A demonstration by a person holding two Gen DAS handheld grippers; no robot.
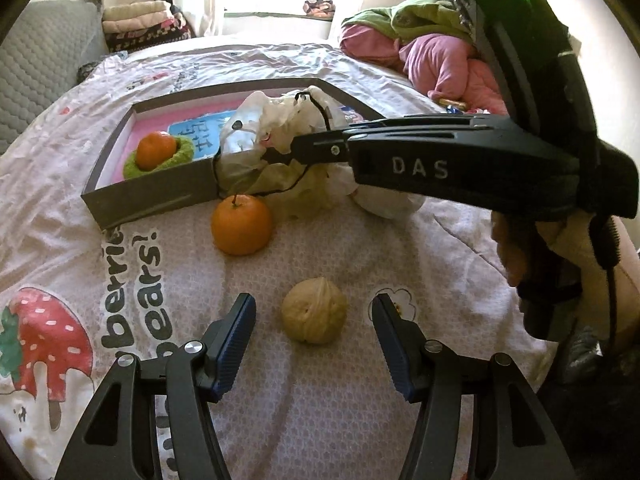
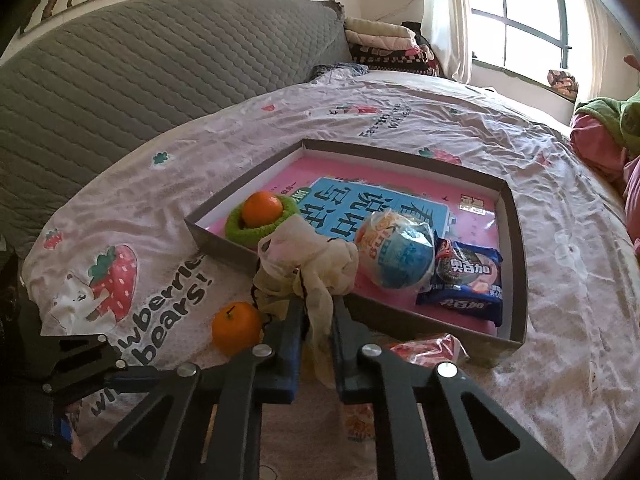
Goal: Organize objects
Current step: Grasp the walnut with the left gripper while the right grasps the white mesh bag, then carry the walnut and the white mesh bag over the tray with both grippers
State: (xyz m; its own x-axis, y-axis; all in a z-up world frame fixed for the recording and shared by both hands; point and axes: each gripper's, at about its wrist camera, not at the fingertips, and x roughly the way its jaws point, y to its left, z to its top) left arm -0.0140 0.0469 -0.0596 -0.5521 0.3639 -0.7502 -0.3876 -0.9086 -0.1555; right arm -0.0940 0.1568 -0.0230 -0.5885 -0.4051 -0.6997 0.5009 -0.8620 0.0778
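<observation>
We find the right gripper (image 2: 314, 312) pinching a crumpled white plastic bag (image 2: 308, 256) at the near wall of the shallow cardboard box (image 2: 516, 216), which sits on the printed bedsheet (image 2: 560, 280). The left gripper (image 1: 314, 318) stands spread, a walnut (image 1: 314, 311) lying on the sheet between its fingers without touching them. We note one orange (image 1: 242, 224) just outside the box and another (image 1: 156, 150) inside it, seated in a green knitted ring (image 1: 160, 160).
</observation>
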